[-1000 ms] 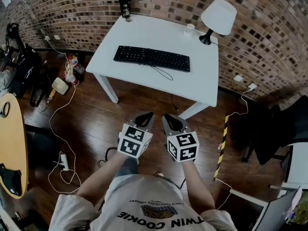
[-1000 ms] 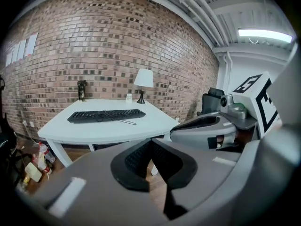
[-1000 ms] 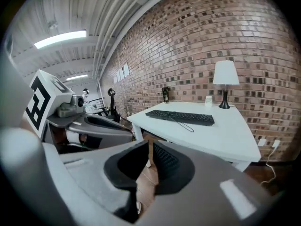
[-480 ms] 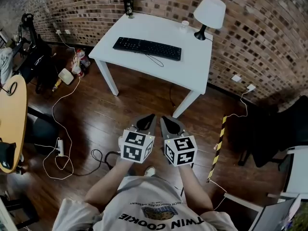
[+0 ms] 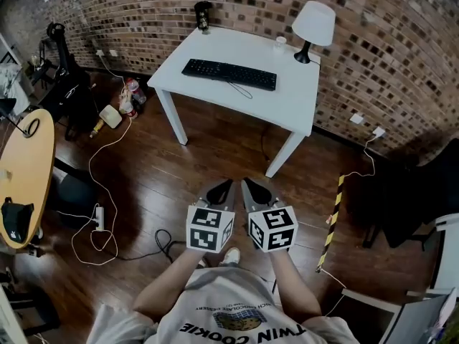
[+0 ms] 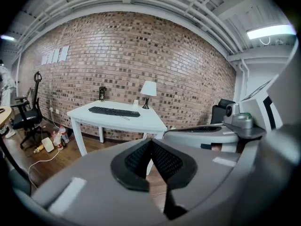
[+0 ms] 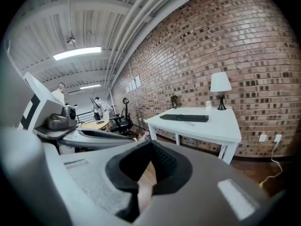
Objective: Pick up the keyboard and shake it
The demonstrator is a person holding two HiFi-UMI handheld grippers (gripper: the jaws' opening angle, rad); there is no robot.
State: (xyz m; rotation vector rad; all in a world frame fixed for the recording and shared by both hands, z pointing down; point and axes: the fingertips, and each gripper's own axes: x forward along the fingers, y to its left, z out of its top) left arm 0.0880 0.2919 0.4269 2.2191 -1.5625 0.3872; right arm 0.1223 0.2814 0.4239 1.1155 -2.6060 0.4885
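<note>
Head view, keyboard: the flat, black, oblong keyboard (image 5: 229, 74) lay on the smooth white table (image 5: 290, 110), left of centre. Its long axis ran parallel to the table's long edges and to the rough brick wall (image 5: 387, 63).
Head view, cable: a thin cord looped off the keyboard's near edge.
Head view, grippers: the left gripper (image 5: 220, 190) and right gripper (image 5: 254, 190) hung side by side over the glossy wooden floor (image 5: 186, 163), well apart from the table, tips toward it.
Left gripper view: its ribbed black pads (image 6: 162, 160) were pressed together with nothing between. The keyboard showed almost edge-on, with the cone-shaded lamp (image 6: 148, 89) at the table's far right corner.
Right gripper view: its jaws were closed and empty. Only here did two people in white (image 7: 59, 93) show, far off at left.
</note>
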